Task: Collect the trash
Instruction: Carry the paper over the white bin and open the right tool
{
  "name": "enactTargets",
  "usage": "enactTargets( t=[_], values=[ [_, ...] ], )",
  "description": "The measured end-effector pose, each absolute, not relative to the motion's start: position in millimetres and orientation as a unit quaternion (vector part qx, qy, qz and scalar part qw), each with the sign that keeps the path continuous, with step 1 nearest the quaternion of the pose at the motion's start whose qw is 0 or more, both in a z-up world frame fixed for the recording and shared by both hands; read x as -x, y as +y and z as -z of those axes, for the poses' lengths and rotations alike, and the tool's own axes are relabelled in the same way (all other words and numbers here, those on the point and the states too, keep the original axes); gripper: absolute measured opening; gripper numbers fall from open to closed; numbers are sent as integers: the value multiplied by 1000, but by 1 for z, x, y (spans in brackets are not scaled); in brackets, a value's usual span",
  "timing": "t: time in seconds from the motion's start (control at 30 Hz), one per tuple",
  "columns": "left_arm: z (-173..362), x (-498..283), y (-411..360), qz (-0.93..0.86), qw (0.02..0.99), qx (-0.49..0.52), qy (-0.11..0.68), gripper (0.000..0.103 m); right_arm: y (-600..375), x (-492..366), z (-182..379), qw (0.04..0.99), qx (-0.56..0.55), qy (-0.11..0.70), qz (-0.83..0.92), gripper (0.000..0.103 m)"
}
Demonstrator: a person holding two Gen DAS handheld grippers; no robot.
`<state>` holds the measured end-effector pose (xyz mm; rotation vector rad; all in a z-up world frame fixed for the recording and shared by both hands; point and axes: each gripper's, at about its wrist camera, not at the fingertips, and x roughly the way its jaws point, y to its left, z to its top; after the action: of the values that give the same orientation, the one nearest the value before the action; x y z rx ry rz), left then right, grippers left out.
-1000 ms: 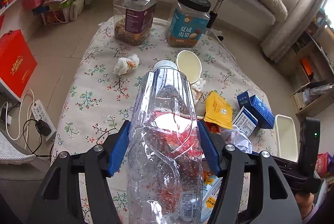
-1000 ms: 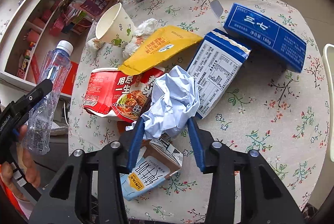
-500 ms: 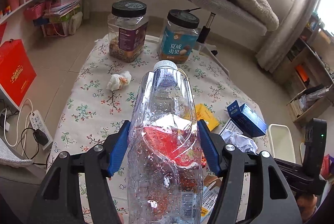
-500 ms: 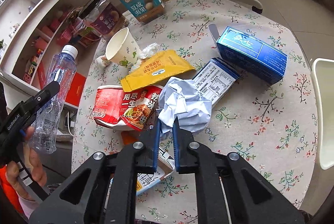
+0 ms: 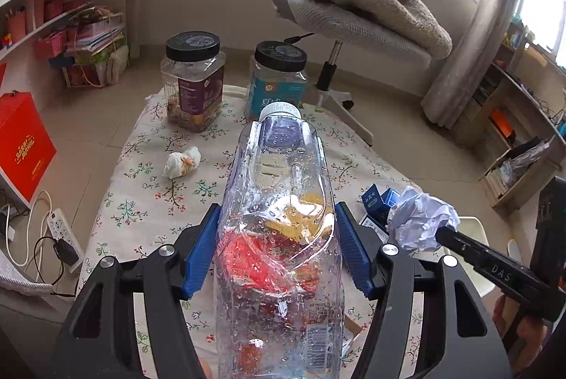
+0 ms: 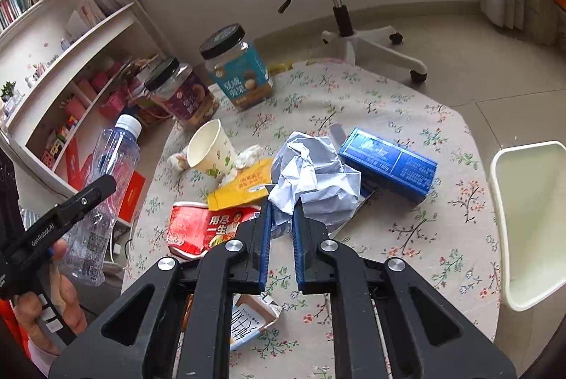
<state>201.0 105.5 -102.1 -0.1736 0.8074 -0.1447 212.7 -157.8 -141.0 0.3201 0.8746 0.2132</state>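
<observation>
Since one second ago, the crumpled paper ball [image 6: 313, 177] has been lifted clear of the worktop [image 6: 406, 237] by the right tongs [image 6: 281, 213], which were then apart around it and are now pinched together on its lower edge. Both cameras have risen, so more of the room is shown.

Left to right: the left tongs [image 5: 276, 234] are clamped on a clear plastic water bottle [image 5: 279, 220], held cap-forward above the worktop, apparently so both pieces of trash can be carried at once. Droplets and creases in the bottle wall distort whatever lies behind it; only red and yellow smears are seen through it. The bottle base is cut off at the bottom edge.

Mid-worktop, a paper cup [image 6: 208, 149], a yellow packet [image 6: 244, 190] and a crushed red noodle cup [image 6: 205, 227] remain uncollected. Part of a milk carton [image 6: 247, 326] is hidden beneath the right tongs.

Further right lie a blue box [image 6: 389, 167] and a white bin [image 6: 530, 220], judged the likely destination; its interior is not visible and its far side is cropped.
</observation>
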Motion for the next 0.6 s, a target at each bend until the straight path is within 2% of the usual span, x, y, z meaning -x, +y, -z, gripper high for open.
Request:
enactTargets(
  t=[0.3,0.6],
  values=[
    [108,-203,61,93,914,53,391,63,-254,-194,116,911,-174,372,27,10],
    [112,-199,-9,152,906,28,394,63,-345,-166,112,900,-198,367,130,11]
  ],
)
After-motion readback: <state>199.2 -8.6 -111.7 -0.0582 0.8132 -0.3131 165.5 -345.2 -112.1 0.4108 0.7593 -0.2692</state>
